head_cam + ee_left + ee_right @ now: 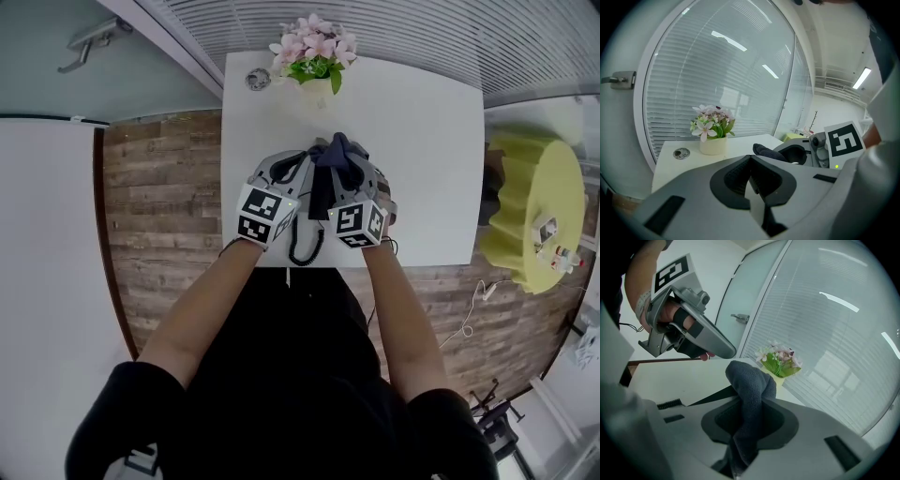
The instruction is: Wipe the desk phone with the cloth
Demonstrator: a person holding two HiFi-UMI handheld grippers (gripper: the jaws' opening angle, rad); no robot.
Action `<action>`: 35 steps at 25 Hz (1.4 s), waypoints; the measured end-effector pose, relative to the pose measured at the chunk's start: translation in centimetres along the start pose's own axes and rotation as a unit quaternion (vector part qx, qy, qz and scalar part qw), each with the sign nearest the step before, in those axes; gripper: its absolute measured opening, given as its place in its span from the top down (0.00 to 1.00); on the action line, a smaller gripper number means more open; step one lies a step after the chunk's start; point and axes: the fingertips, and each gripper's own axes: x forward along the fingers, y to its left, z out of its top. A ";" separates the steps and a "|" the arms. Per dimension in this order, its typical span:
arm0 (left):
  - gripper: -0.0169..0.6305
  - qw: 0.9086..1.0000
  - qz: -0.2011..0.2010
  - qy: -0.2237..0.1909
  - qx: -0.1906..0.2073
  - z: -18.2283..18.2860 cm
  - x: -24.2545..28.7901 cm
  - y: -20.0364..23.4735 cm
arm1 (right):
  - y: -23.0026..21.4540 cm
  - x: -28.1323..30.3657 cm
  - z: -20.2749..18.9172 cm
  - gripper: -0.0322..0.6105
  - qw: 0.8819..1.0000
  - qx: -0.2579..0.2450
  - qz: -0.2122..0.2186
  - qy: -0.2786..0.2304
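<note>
The desk phone is almost wholly hidden under both grippers near the front of the white table (422,141). Only its black coiled cord (305,246) shows clearly there, and a dark edge of the phone (710,397) appears in the right gripper view. My right gripper (345,161) is shut on a dark blue-grey cloth (751,380), which bunches up above the jaws. My left gripper (298,161) sits close beside it on the left, jaws shut with nothing between them (750,159). The cloth (766,151) shows just right of the left jaws.
A pot of pink flowers (314,61) stands at the table's far edge, with a small round metal object (258,80) to its left. A yellow-green round stool (530,211) stands right of the table. Glass wall with blinds lies behind.
</note>
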 end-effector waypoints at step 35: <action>0.96 0.998 -0.036 0.046 0.011 -6.9 -2.8 -3.1 | 9.1 -3.9 -5.2 0.81 0.998 0.005 0.045 0.043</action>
